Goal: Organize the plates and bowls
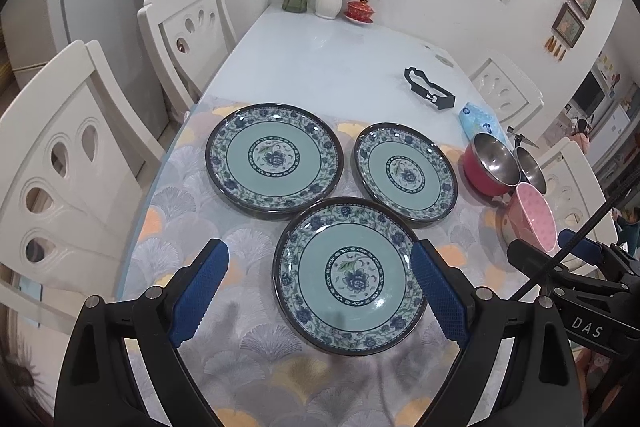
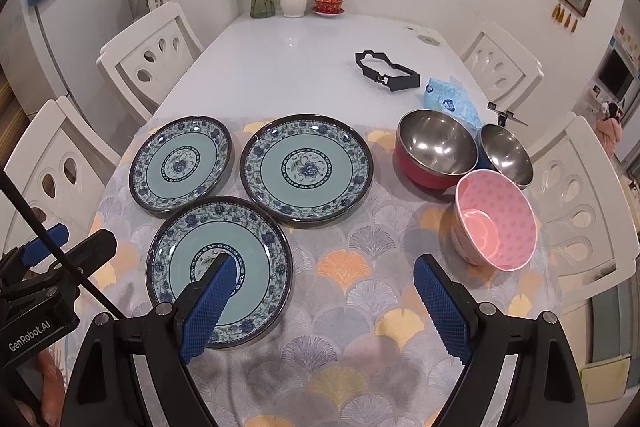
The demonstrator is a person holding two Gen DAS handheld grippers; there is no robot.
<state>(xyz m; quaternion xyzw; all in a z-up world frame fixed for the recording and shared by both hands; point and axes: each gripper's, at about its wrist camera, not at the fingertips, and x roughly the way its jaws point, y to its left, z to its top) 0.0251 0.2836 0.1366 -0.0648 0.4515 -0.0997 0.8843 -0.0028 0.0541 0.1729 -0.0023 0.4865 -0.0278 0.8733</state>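
3 plates lie flat, face up; both grippers' jaws spread, holding nothing.

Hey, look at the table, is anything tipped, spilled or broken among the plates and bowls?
Nothing spilled or broken. The pink bowl leans on its side toward the camera, unlike the red bowl and the small steel bowl behind it, which sit upright. The three plates lie flat and apart on the mat.
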